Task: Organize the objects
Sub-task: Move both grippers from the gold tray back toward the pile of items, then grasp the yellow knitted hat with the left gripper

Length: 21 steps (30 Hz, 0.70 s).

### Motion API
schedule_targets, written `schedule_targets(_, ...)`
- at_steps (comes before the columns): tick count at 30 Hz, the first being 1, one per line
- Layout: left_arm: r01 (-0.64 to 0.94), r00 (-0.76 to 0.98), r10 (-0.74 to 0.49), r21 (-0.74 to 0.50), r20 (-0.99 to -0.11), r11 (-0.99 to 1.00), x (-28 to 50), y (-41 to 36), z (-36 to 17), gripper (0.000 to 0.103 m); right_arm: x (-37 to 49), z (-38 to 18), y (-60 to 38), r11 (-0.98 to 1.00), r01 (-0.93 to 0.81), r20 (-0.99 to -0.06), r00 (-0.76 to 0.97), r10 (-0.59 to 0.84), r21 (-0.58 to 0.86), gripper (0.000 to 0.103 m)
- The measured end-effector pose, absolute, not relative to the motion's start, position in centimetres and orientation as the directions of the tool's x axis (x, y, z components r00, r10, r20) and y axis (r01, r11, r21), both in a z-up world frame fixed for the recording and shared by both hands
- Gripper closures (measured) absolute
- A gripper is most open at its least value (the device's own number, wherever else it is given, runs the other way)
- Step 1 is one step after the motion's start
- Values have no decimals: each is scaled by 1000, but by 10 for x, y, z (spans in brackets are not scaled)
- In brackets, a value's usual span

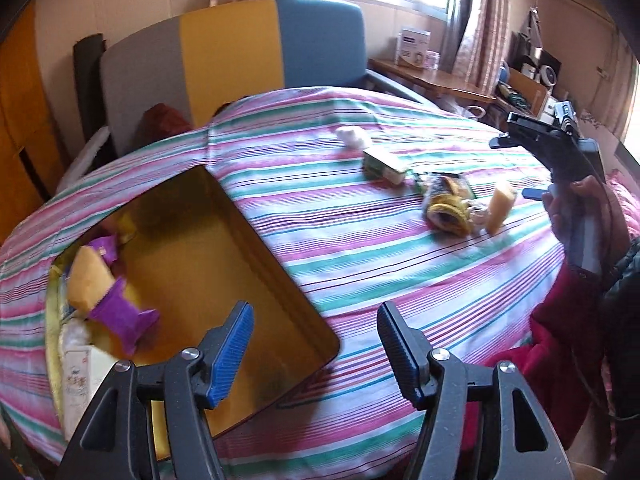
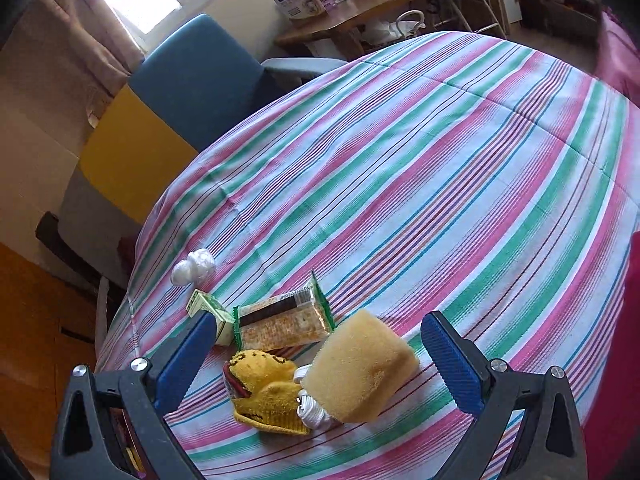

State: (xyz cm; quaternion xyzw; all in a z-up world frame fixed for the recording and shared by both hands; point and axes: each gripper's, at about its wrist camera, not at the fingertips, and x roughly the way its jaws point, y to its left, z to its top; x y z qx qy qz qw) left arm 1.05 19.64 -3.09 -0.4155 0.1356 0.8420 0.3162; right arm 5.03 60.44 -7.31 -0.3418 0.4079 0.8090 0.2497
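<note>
Currently left gripper (image 1: 316, 350) hangs over the near right corner of the gold tin box (image 1: 224, 280), jaws wide apart, nothing between them. Box sits on the striped bedspread (image 1: 360, 248), left side of the bed; inside it, a yellow sponge (image 1: 89, 276), a purple wrapper (image 1: 124, 316) and a white packet (image 1: 78, 384). Right gripper (image 2: 318, 354) is also spread wide, empty, pads either side of a second yellow sponge (image 2: 360, 368) without touching it. Loose cluster there: yellow knit sock (image 2: 264, 392), clear cracker pack (image 2: 284, 320), small green carton (image 2: 210, 310), white wad (image 2: 194, 268) farther off.
</note>
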Motion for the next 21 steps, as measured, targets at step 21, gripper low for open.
schedule_targets(21, -739, -206, 541, -233, -815, -632, -9, 315, -65, 38, 64, -81, 621, -429, -678, -722, -687, 83, 596, 0)
